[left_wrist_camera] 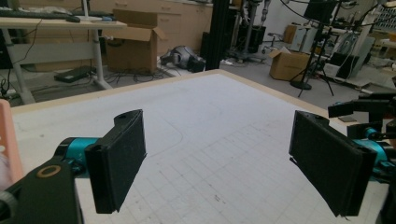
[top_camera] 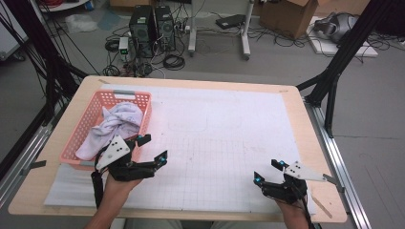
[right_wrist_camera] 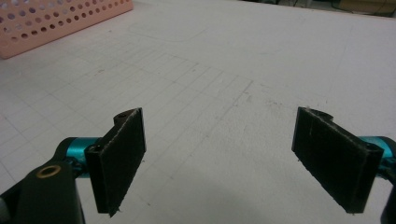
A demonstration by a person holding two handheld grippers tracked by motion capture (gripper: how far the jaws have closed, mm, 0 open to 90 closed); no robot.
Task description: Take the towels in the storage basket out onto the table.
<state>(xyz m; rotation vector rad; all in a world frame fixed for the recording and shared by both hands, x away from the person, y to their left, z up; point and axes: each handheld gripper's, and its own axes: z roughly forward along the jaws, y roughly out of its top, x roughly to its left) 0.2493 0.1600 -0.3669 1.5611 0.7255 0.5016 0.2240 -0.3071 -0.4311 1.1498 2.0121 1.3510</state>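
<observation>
We stand in a workshop with a grey floor strewn with cables, two computer towers [top_camera: 153,29] beyond the far edge and cardboard boxes [top_camera: 289,15] to the far right. Our bench [top_camera: 305,143] is a pale wooden top covered by a white gridded sheet [top_camera: 224,138]. At its left side sits a pink perforated basket [top_camera: 125,98], and in it lies a crumpled white cloth [top_camera: 114,126] that spills toward the near left corner of the basket.

Our left tongs [top_camera: 153,149] hover just beside the basket's near right corner, close to the cloth but not touching it. Their jaws stand wide apart and hold nothing; in the left gripper view we see bare sheet between the black pads [left_wrist_camera: 119,161] and a sliver of the basket [left_wrist_camera: 8,140] at the left edge.

Our right tongs [top_camera: 268,171] sit near the bench's near right corner, well apart from the basket. Their jaws also gape wide with nothing between them, and the right gripper view looks across the sheet to the basket wall [right_wrist_camera: 60,21] at the far left.
</observation>
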